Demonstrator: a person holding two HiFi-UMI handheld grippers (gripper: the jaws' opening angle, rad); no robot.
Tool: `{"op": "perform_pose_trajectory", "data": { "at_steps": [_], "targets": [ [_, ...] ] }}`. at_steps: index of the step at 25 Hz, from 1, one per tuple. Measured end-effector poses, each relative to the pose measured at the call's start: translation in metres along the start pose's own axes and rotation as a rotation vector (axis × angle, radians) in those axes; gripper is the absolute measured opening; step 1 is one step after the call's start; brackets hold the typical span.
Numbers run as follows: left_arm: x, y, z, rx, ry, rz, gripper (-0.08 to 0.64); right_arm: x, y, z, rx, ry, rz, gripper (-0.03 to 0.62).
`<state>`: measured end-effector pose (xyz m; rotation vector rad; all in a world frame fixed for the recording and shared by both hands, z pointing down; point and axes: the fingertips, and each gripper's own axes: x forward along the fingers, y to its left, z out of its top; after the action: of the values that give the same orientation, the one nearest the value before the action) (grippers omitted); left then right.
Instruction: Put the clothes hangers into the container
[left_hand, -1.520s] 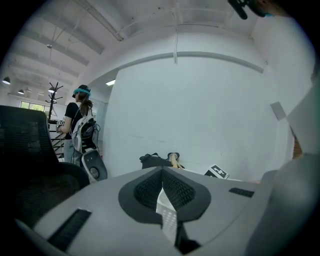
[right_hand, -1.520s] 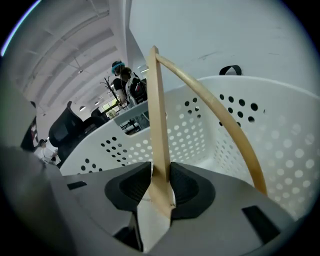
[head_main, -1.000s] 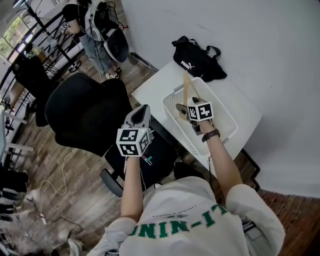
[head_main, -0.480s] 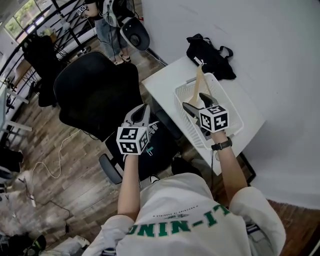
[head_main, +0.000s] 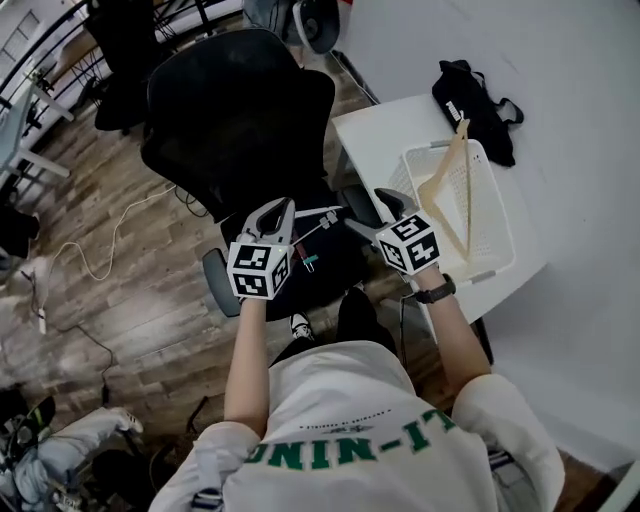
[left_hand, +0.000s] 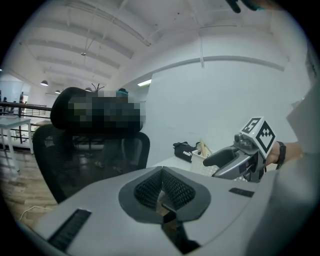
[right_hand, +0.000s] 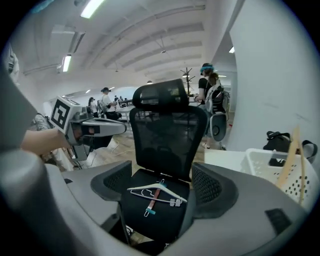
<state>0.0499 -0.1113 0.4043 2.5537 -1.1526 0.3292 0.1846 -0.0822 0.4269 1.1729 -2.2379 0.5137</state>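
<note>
In the head view, a wooden hanger (head_main: 447, 175) was found already in the basket (head_main: 497, 255) on the tabletop (head_main: 380, 130). A white clip hanger (head_main: 318, 222) lay on the chair seat (head_main: 330, 275), between the left tool (head_main: 278, 208) and the right tool (head_main: 368, 212).

In the left gripper view, that tool's jaws were pressed together on nothing.

In the right gripper view, the jaws were spread, with the clip hanger framed beyond them and untouched. The fetching step was judged to be in hand, and lowering and closing were called for next.

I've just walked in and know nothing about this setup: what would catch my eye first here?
Two handheld grippers with marker cubes, the left gripper shut and the right gripper open, hover over a black office chair. A white hanger lies on its seat, and a wooden hanger leans in the white basket on the table at right.
</note>
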Motion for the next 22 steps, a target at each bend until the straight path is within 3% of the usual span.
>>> {"op": "perform_pose_trajectory", "data": {
  "at_steps": [11, 18, 22],
  "targets": [
    [-0.015, 0.089, -0.111, -0.103, 0.064, 0.143, 0.014, 0.175, 0.065, -0.109, -0.055, 0.255, 0.189, 0.359],
    [0.022, 0.139, -0.182, -0.152, 0.117, 0.214, 0.014, 0.309, 0.048, -0.183, -0.142, 0.351, 0.247, 0.332],
    [0.039, 0.166, -0.218, -0.151, 0.137, 0.304, 0.014, 0.373, 0.027, -0.224, -0.232, 0.399, 0.250, 0.313]
  ]
}}
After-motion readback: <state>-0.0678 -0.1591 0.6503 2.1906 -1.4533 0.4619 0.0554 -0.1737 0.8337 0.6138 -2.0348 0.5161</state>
